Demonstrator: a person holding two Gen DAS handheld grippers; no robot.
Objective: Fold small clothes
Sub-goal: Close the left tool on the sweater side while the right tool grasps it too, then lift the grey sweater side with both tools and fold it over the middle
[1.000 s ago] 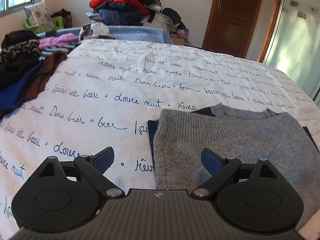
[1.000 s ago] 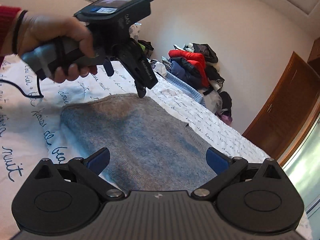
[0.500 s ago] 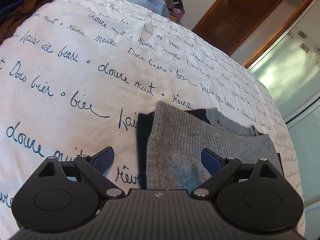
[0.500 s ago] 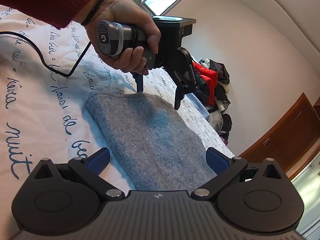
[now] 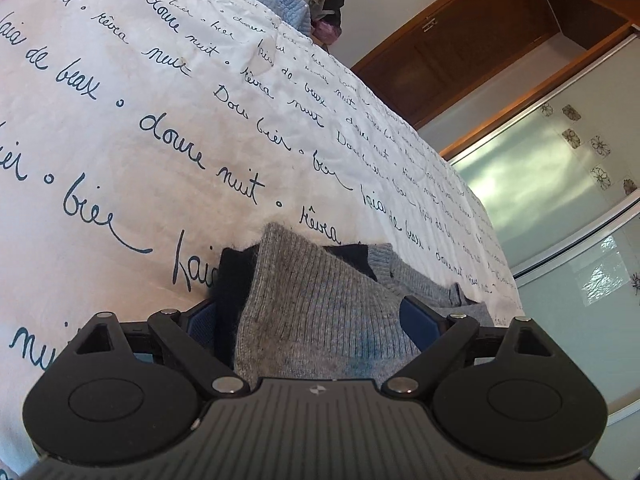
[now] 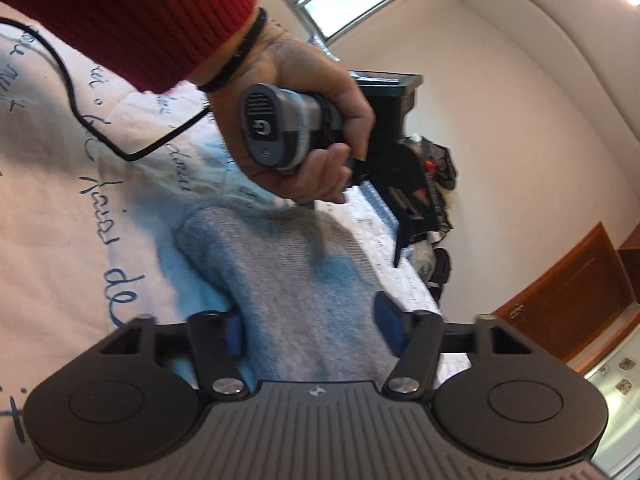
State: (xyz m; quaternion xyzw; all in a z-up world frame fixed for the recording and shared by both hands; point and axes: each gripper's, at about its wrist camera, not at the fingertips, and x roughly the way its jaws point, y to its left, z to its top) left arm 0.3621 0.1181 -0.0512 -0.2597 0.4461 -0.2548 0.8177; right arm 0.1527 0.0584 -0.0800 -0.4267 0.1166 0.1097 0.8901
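A folded grey sweater lies on a dark navy garment on the bed. My left gripper straddles the near corner of this stack. Its jaws are wide and closing, with the knit between the pads and no clear press on it. In the right wrist view the same grey sweater runs between the pads of my right gripper, whose jaws are closing around its near edge. A person's hand in a red sleeve holds the left gripper above the sweater's far end, one of its fingers pointing down.
The white bed cover with dark script spreads to the left and beyond. A black cable trails over it. A pile of clothes sits past the far end of the bed, near a wooden door and a glazed panel.
Both grippers sank and rolled, coming in over the sweater's edges. The right gripper's jaws narrowed markedly around the knit. The hand with the left gripper looms larger in the right view.
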